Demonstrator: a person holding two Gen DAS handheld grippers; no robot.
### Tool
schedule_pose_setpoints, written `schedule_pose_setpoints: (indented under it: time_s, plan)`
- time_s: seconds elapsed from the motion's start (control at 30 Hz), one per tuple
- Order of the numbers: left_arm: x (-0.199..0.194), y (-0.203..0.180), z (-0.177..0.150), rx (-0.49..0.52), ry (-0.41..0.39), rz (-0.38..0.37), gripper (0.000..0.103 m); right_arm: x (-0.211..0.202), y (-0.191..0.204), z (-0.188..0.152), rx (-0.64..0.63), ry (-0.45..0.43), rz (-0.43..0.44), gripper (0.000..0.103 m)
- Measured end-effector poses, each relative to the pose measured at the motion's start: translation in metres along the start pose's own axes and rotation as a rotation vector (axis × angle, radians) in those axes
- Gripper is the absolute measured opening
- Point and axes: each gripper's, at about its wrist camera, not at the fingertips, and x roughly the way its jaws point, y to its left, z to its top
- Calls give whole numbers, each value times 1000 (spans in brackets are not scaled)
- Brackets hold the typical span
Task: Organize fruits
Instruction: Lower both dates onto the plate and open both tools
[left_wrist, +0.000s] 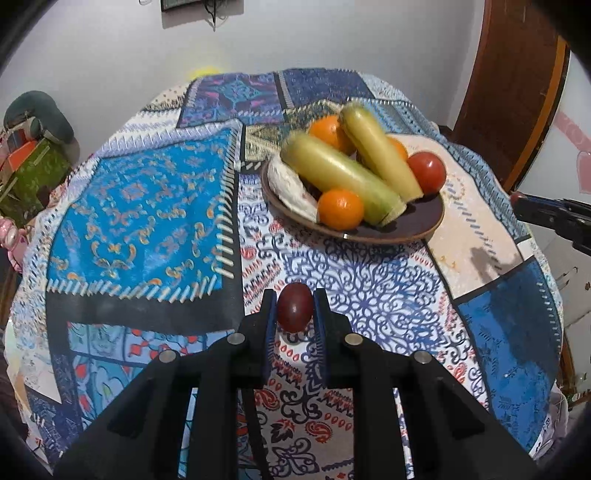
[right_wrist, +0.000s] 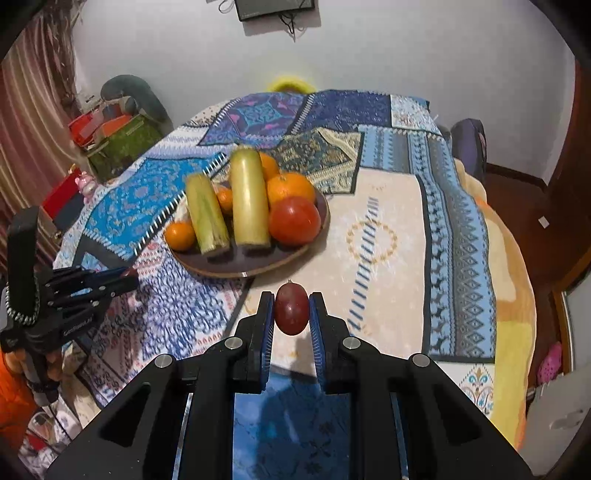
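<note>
My left gripper is shut on a dark red plum-like fruit, held above the patterned tablecloth in front of the brown plate. My right gripper is shut on a second dark red fruit, held just in front of the same plate. The plate holds two pale green gourds, several oranges, a red tomato and a white object. The left gripper also shows in the right wrist view, left of the plate.
The round table wears a blue and white patchwork cloth. The right gripper's tip shows at the right edge of the left wrist view. Boxes and clutter stand beyond the table's left side. A wooden door is at the right.
</note>
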Motion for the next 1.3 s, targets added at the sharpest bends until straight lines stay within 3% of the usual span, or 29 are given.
schedule_pose_setpoints:
  time_s: [0.37,0.63,1.3]
  plan:
    - [-24,-16,25,34,-84,-23,19,6,18,26,-48,-50,25,17]
    - [-19,-22,43,38,-115,-50,19,21,24,35,-58,-49,48,17]
    - [29,-49,46,67,-54,-125,19,72,34,29,-97,26,111,17]
